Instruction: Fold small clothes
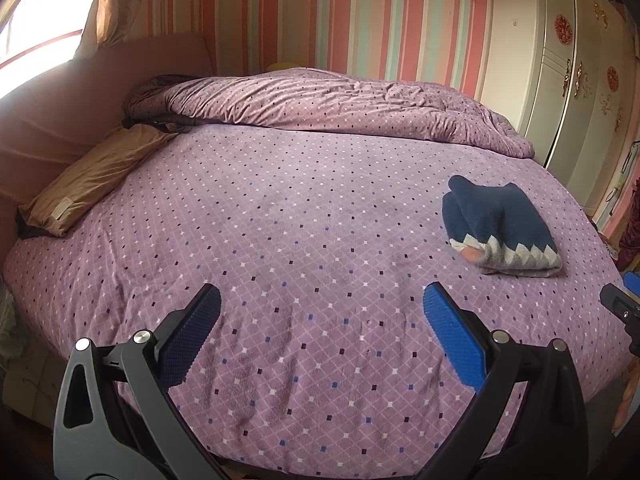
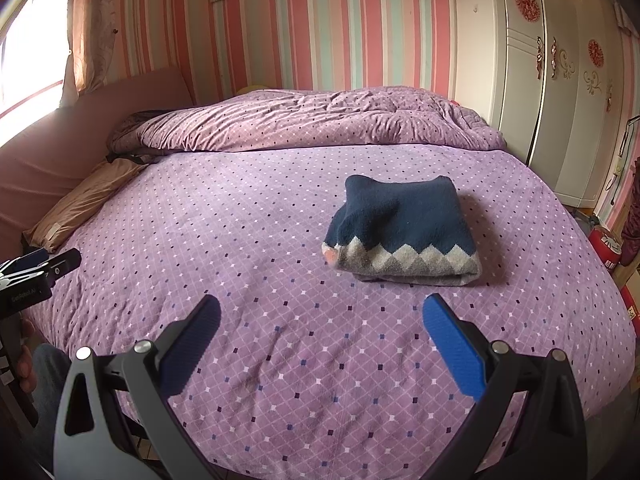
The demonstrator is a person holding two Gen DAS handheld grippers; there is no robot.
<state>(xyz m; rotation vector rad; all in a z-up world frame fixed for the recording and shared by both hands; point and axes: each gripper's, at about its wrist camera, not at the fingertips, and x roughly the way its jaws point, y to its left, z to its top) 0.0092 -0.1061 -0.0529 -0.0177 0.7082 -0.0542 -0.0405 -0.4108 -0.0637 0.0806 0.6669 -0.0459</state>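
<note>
The left gripper (image 1: 322, 304) hangs over the bed (image 1: 280, 240) with its jaws spread wide and nothing between them, only dotted purple bedspread below. The right gripper (image 2: 322, 314) is the same: jaws wide apart, bare cover between the blue pads (image 2: 452, 348). Just beyond the right jaws, a little to their right, lies the sweater (image 2: 402, 228), folded into a neat block, navy with a grey and white diamond band facing the jaws. From the left jaws it sits farther off, ahead and to the right. Past it, a rumpled quilt (image 2: 320, 124) lies across the far side, and a tan pillow (image 1: 92, 180) lies far left.
</note>
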